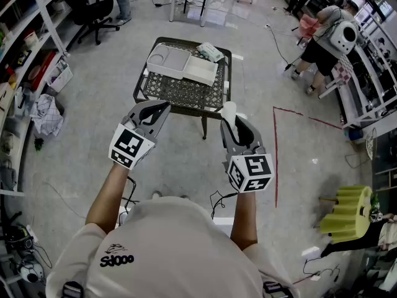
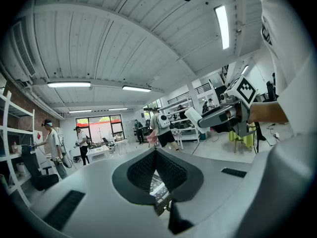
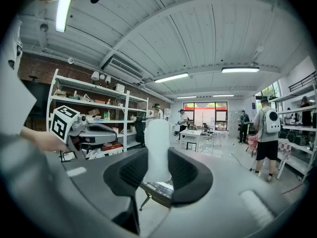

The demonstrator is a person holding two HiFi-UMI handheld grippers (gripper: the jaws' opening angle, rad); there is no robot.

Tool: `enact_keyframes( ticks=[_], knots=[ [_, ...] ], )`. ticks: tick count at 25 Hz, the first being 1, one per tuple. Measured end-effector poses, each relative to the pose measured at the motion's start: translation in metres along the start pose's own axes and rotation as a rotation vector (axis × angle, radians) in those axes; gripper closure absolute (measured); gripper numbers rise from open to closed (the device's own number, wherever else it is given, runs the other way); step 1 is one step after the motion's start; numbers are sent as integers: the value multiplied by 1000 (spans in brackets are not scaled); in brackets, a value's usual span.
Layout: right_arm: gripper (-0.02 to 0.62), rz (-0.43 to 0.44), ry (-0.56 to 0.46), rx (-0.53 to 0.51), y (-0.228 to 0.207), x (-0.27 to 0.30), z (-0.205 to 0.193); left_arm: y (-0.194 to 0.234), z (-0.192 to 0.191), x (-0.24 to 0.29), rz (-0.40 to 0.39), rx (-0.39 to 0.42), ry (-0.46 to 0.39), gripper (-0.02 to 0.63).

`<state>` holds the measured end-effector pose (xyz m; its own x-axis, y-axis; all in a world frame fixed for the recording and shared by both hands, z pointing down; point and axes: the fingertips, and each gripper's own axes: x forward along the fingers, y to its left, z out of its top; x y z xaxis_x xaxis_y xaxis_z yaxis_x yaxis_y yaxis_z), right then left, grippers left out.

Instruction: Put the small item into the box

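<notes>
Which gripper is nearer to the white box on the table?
Left, slightly. The left gripper hovers over the table's front edge, straight before the white box; the right gripper, holding the small item, is off the front right corner.

Left gripper (image 1: pixel 160 108): I see a grey shell, black dimpled pads, and a cube of black-and-white square markers.
Right gripper (image 1: pixel 236 126): I see a grey shell, black pads and a black-and-white marker cube here too.
Small item (image 3: pixel 157 148): plain white; I make out no pattern.
Box (image 1: pixel 202 72): white.
Tray (image 1: pixel 167 61): white.
Table (image 1: pixel 186 95): nearly black, with an openwork lattice top.
Floor (image 1: pixel 186 160): pale grey.
Line (image 1: pixel 275 148) on the floor: red.
Foam block (image 1: pixel 348 213): yellow-green.
Shirt (image 1: pixel 167 247): off-white with a small black print.
</notes>
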<state>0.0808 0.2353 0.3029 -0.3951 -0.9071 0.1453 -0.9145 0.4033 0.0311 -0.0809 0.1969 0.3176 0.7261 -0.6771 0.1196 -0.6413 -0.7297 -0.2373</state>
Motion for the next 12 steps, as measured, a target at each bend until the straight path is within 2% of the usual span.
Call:
enact_keyframes(
  ticks=[12],
  knots=[
    [460, 11, -12, 32, -31, -23, -12, -35, -3, 18, 7, -29, 48, 606]
  ],
)
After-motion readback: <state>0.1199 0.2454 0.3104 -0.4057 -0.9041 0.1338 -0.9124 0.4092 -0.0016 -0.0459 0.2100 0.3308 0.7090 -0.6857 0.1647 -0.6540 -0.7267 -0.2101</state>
